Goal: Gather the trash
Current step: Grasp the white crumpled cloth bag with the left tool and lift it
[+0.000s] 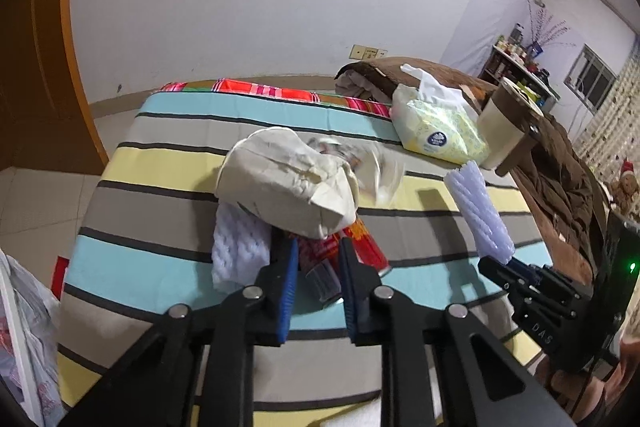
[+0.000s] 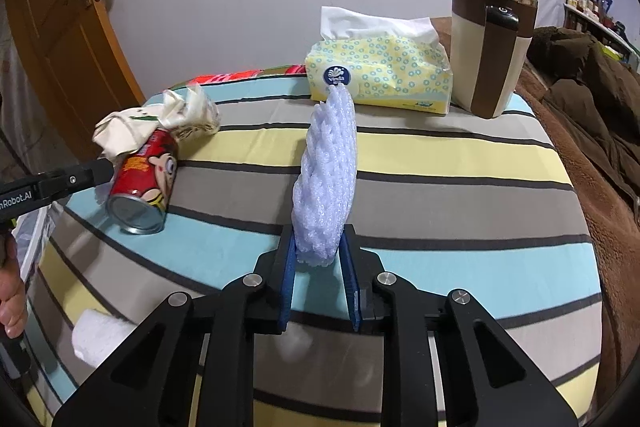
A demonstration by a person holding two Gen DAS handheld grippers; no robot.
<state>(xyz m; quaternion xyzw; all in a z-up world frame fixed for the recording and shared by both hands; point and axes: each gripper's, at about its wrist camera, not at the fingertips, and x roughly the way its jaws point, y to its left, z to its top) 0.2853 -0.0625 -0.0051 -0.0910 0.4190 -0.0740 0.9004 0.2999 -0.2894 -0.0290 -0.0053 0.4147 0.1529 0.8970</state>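
Note:
A red snack can point(image 2: 146, 179) lies on its side on the striped bed cover point(image 2: 440, 163), with crumpled cream paper point(image 2: 160, 119) against its far end. My left gripper point(image 1: 316, 247) is shut on the can point(image 1: 366, 245), blue pads on both sides; the paper point(image 1: 280, 183) hides the can's far end. From the right wrist view, the left gripper point(image 2: 105, 171) comes in from the left. My right gripper point(image 2: 319, 239) is shut on a white foam net sleeve point(image 2: 326, 171), which stands up from its jaws. In the left wrist view the right gripper point(image 1: 505, 264) holds that sleeve point(image 1: 478, 211) at the right.
A yellow tissue pack point(image 2: 380, 75) and a brown-and-cream jug point(image 2: 492, 47) stand at the far side. Another white foam net point(image 1: 240, 251) lies left of the can. A brown blanket point(image 1: 560, 195) lies on the right. A white plastic bag point(image 1: 24, 327) hangs at the left edge.

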